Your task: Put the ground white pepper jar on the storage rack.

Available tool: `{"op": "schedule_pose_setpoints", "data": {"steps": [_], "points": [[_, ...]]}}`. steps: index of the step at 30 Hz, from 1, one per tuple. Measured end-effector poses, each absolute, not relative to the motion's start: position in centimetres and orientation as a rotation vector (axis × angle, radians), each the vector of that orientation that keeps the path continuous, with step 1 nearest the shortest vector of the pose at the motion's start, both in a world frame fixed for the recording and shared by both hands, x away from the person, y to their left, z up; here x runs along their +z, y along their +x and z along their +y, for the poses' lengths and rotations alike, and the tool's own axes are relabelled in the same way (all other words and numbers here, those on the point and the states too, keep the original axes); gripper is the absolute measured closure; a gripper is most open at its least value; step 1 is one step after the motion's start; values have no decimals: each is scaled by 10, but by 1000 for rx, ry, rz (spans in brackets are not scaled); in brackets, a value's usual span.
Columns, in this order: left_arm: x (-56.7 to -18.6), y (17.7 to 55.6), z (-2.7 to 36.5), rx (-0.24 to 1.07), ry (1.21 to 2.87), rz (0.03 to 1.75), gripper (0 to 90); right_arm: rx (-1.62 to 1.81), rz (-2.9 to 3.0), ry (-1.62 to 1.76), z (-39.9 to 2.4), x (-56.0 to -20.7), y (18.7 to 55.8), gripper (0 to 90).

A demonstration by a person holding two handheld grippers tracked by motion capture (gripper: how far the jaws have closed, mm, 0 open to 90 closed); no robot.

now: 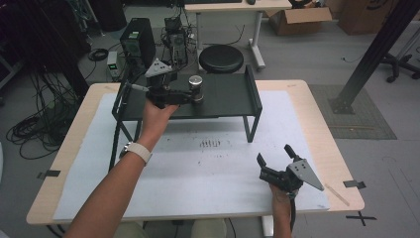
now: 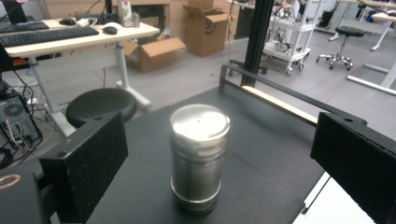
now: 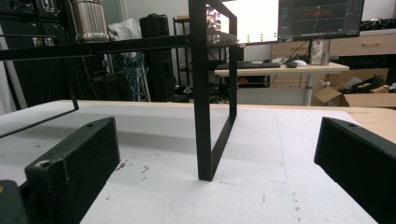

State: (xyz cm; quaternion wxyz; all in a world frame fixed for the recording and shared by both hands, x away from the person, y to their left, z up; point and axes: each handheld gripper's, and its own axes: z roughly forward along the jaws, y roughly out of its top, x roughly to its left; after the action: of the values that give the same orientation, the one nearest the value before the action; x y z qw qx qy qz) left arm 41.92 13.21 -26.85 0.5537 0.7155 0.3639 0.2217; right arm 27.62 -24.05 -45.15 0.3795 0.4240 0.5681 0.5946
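High view: your left tongs (image 1: 190, 96) stand open beside the steel canister (image 1: 196, 87) on the black shelf (image 1: 233, 96) | Left gripper view: canister (image 2: 199, 156) upright between spread jaws, untouched; placing looks done, so back away straight | Right gripper view: your right tongs (image 3: 210, 186) open, empty, over the worktop (image 3: 261, 140).

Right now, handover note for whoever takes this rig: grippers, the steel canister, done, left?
Left gripper: open at the steel canister, jaws either side of it, pads clear.
Right gripper: open, empty, low over the white mat.
Canister stands upright on the black shelf, left of its middle.
Done: canister is set on the shelf.
Left: probably just backing the left gripper away.
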Motion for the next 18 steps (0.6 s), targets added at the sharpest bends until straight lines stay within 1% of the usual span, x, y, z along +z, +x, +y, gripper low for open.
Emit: {"op": "schedule_pose_setpoints", "data": {"steps": [18], "points": [[-270,385,152,552,1649,815,41,1518,1455,1082,-240,-451,276,0]]}}
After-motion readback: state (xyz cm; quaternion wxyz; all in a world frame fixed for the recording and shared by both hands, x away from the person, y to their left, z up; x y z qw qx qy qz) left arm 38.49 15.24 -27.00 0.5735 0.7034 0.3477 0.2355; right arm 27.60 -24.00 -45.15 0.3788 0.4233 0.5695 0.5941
